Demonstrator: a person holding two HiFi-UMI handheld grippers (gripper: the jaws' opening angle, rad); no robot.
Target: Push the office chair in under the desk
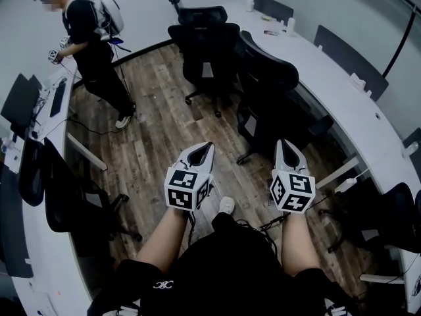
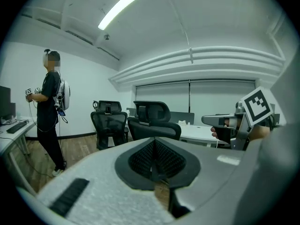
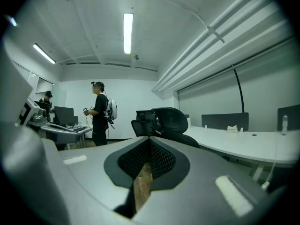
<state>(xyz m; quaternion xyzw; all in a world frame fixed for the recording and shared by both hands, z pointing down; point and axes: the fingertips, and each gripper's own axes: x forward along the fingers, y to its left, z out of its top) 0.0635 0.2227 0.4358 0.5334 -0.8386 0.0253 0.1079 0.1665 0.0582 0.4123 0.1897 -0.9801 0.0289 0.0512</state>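
Well, with left claw (image 1: 209, 146) and right claw (image 1: 281, 143) closed on nothing (chair (image 1: 266, 78) untouched), we could shove off-centre and swing it into the bench (image 1: 329, 91).

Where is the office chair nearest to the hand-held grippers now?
In the head view, the nearest office chair stands right of centre, just ahead of the right hand-held gripper, beside the curved white desk.

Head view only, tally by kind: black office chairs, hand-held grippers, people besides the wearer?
Black office chairs: 4
Hand-held grippers: 2
People besides the wearer: 1
Total: 7
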